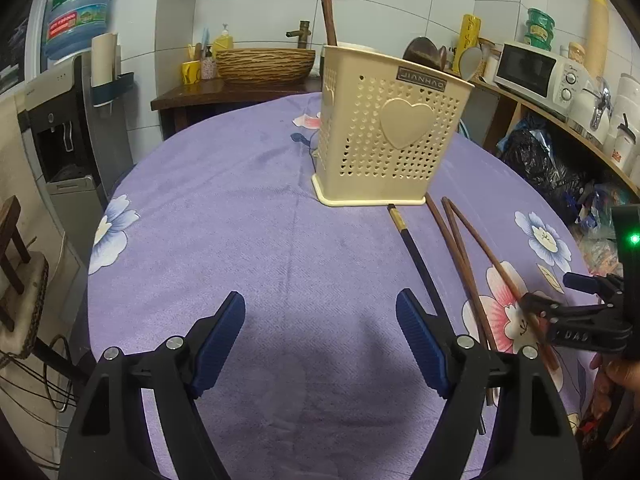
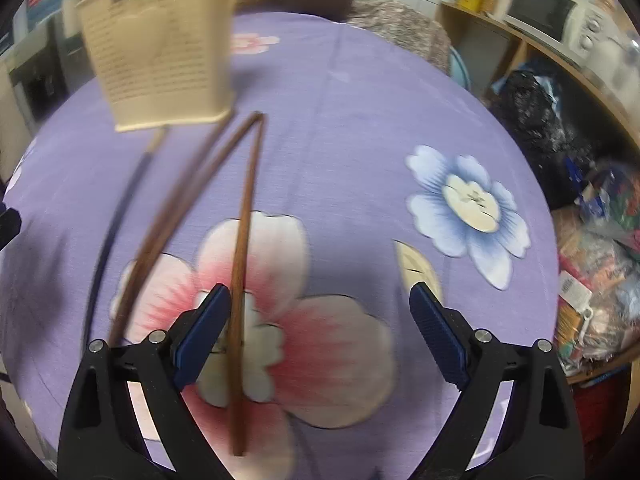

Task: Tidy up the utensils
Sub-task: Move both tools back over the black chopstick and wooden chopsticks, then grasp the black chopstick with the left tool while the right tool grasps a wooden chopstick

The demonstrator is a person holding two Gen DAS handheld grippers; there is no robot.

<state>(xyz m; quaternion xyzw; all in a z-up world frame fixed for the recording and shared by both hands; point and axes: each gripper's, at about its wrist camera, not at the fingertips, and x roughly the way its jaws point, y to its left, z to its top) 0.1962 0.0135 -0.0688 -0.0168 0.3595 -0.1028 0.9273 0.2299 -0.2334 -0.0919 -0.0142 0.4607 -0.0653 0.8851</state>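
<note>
Two grippers hang low over the tabletop (image 1: 240, 200), which is covered in a purple flowered cloth. The left gripper (image 1: 320, 320) has its jaws spread wide with nothing between them, only bare cloth beneath. Off to its right, the right gripper (image 2: 320, 320) also has its jaws wide apart; one brown chopstick (image 2: 240, 280) lies on the cloth between them, just beside the left pad and crossing a big pink flower print (image 2: 320, 340), and the pads are not pressing on it. From the left wrist view that gripper shows side on, with a hand (image 1: 612, 384) at the frame edge under it. Two more brown chopsticks (image 1: 460, 248) lie beside the first, their far tips close together, and a black chopstick with a gold band (image 1: 420, 264) lies to their left. All four point toward the cream perforated utensil holder (image 1: 384, 128), which stands upright further back with a raised heart on its side; the black one's far end is almost at its base. Handles poke up out of the holder. Beyond the tabletop stand a woven basin (image 1: 264, 64) and a white microwave (image 1: 536, 72) on a shelf.
</note>
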